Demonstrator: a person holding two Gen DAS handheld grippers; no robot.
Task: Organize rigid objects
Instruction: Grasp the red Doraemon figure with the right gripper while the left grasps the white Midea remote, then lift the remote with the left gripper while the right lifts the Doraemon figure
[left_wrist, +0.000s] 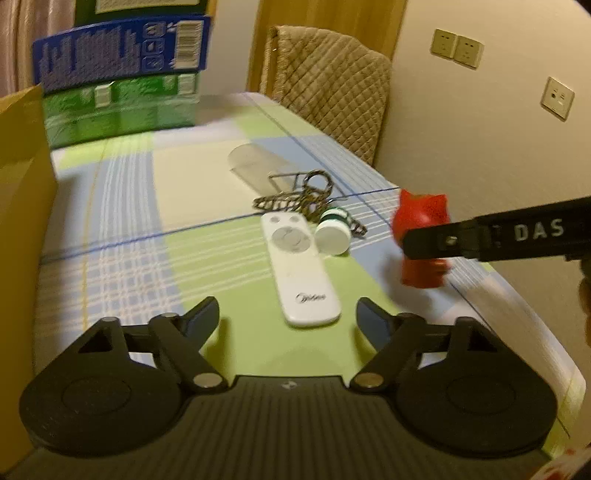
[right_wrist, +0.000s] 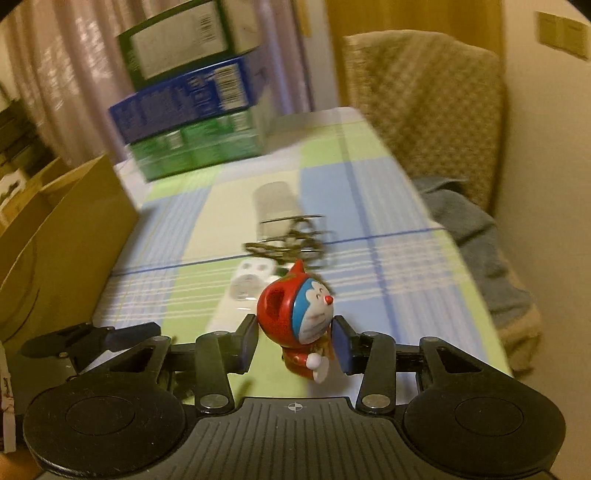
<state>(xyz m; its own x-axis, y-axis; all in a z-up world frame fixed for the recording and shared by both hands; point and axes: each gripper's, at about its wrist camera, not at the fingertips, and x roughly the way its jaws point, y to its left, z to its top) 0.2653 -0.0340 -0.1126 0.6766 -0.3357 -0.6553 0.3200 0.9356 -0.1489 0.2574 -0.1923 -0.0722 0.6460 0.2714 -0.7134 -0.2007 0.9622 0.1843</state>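
Hovering released, the left tool (left_wrist: 286, 317) frames a smooth white plastic remote (left_wrist: 300, 269) lettered "Midea", flat on the checked cloth tabletop (left_wrist: 122, 229); beyond lie a round white jar (left_wrist: 333, 236) and a clear cup (left_wrist: 253, 162) on its side. "DAS" marks the black arm at right. In the right view, the right tool (right_wrist: 295, 343) is clenched on a glossy red figurine (right_wrist: 301, 317), near the tabletop's right edge.

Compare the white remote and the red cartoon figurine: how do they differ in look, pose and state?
The remote is white, long and flat; the figurine is red, rounded, with a blue-and-white face. The remote lies flat on the tablecloth, ungripped before the open left gripper; the figurine sits tilted between the right gripper pads. Both are rigid.
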